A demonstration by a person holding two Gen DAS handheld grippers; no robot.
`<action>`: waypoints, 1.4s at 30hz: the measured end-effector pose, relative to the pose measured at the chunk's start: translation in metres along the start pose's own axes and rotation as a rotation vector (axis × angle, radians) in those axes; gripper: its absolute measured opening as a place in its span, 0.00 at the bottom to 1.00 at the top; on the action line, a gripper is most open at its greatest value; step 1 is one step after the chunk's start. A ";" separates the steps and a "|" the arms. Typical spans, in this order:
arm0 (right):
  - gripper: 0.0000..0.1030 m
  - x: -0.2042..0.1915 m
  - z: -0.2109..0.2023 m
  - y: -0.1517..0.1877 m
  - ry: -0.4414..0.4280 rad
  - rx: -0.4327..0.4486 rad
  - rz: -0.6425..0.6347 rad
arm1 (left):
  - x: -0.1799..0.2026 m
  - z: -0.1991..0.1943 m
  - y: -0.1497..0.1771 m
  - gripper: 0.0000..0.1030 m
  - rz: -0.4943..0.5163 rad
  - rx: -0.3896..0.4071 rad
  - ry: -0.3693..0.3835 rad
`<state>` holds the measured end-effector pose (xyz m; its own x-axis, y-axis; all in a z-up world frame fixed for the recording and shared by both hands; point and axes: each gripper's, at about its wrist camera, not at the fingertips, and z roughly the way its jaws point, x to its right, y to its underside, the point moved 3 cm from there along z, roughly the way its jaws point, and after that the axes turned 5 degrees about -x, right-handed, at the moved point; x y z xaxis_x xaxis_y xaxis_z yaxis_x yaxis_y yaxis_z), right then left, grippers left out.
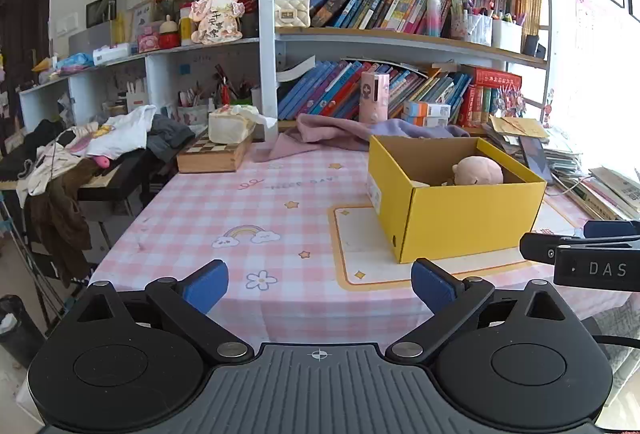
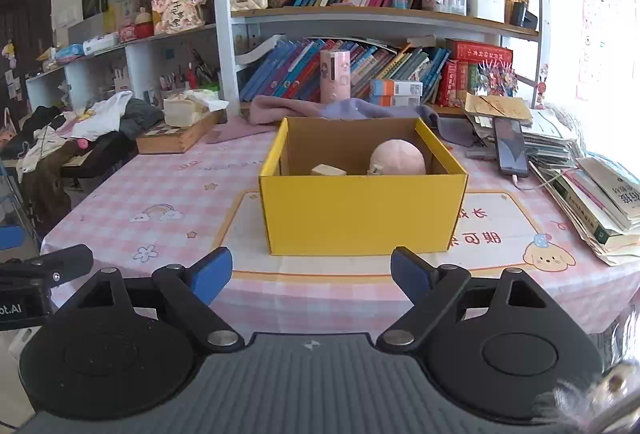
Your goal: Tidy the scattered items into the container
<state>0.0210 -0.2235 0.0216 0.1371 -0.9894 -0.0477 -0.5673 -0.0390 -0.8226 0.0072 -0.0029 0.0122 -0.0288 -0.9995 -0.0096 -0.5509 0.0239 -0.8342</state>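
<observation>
A yellow cardboard box (image 1: 460, 218) stands open on the pink checked tablecloth (image 1: 240, 218); it also shows in the right wrist view (image 2: 360, 213). Inside lie a pink plush toy (image 2: 396, 157), also seen in the left wrist view (image 1: 478, 170), and a small beige block (image 2: 328, 170). My left gripper (image 1: 320, 284) is open and empty, at the table's front edge, left of the box. My right gripper (image 2: 311, 274) is open and empty, right in front of the box. The right gripper's body shows at the left wrist view's right edge (image 1: 592, 258).
A wooden chess box (image 1: 214, 153) with a tissue pack stands at the back left. A purple cloth (image 2: 344, 111) lies behind the yellow box. A phone (image 2: 510, 147) and stacked books (image 2: 600, 201) sit at the right. Bookshelves rise behind; clothes pile at the left.
</observation>
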 end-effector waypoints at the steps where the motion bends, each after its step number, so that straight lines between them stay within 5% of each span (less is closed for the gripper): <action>1: 0.85 -0.001 0.000 -0.001 -0.001 0.001 -0.002 | -0.001 0.000 0.000 0.97 0.000 -0.002 0.000; 15: 1.00 0.002 0.001 0.003 0.006 -0.040 0.000 | 0.000 0.009 0.008 1.00 -0.019 -0.065 0.015; 42: 1.00 -0.001 0.018 0.006 -0.020 -0.115 -0.022 | -0.005 0.017 0.009 1.00 -0.038 -0.112 -0.034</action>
<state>0.0320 -0.2201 0.0067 0.1659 -0.9852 -0.0421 -0.6528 -0.0777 -0.7535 0.0165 0.0023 -0.0050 0.0216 -0.9998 0.0008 -0.6408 -0.0144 -0.7676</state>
